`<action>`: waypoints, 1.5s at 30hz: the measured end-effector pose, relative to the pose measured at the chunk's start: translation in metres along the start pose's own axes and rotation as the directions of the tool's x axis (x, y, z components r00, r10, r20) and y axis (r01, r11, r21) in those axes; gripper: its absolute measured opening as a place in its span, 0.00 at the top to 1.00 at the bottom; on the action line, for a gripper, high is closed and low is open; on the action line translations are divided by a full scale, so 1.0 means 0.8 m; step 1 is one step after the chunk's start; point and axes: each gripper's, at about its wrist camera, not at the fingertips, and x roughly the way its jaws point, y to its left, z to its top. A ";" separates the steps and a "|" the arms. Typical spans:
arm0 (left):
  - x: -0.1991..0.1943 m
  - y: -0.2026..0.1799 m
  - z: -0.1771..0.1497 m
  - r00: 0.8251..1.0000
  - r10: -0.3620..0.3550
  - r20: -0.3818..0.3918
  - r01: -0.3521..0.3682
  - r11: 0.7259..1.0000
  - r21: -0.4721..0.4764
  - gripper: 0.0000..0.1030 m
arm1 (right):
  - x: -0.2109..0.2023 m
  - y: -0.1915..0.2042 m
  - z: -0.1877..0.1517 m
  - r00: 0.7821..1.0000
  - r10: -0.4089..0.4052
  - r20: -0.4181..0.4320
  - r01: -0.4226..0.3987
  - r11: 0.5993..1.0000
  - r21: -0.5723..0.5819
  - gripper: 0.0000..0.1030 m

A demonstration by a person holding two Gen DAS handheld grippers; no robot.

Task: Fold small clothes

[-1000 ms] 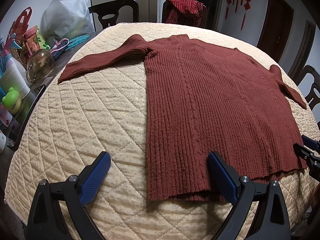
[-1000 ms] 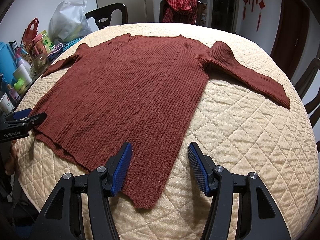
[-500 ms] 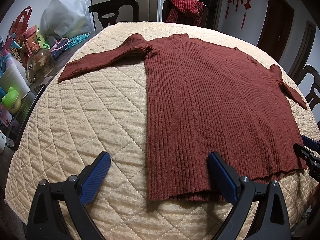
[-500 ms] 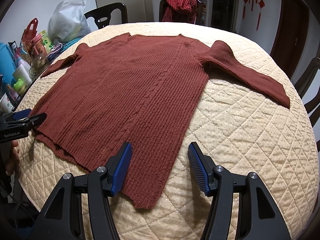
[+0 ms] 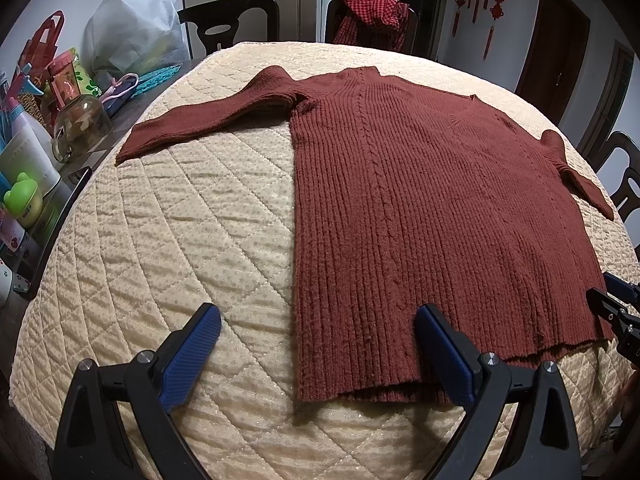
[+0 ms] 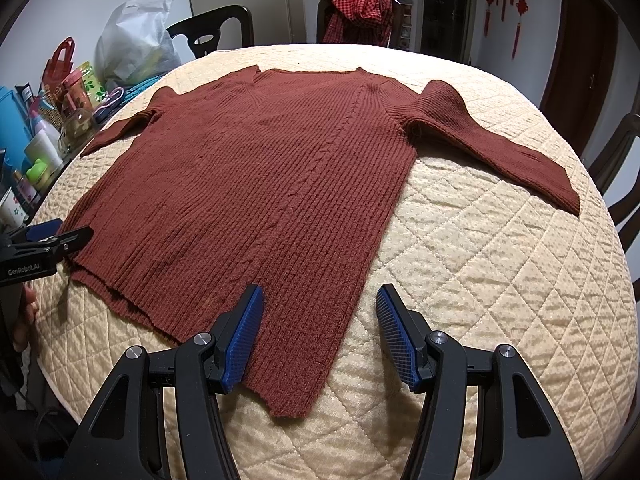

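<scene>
Left wrist: right gripper half cropped.

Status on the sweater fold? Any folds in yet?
Done: the sweater lies flat on the quilted table cover, both sleeves spread out to the sides. No fold is visible. In hand: nothing; the left gripper and right gripper are both open, each at a bottom corner of the hem. Left: every fold, sleeves and body.
</scene>
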 end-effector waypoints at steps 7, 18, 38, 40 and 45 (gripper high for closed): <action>0.000 -0.001 -0.001 1.000 0.001 -0.002 -0.001 1.000 -0.002 0.04 | 0.000 -0.001 0.001 1.000 0.006 -0.005 -0.006 1.000 -0.004 0.43; 0.002 0.000 0.005 1.000 -0.007 -0.029 0.007 1.000 -0.001 0.04 | -0.001 0.000 0.005 1.000 0.004 -0.022 -0.004 1.000 -0.005 0.43; 0.027 0.111 0.098 0.998 0.031 0.049 -0.024 0.988 -0.150 0.09 | 0.006 0.027 0.078 0.998 0.022 0.058 -0.016 0.995 -0.094 0.43; 0.038 0.132 0.109 0.998 0.031 0.055 -0.020 0.980 -0.198 0.10 | 0.013 0.029 0.086 0.998 0.031 0.059 -0.024 0.995 -0.102 0.43; 0.069 0.177 0.129 0.999 0.028 0.019 -0.021 0.950 -0.311 0.15 | 0.030 0.031 0.107 0.998 0.039 0.057 -0.032 0.993 -0.115 0.43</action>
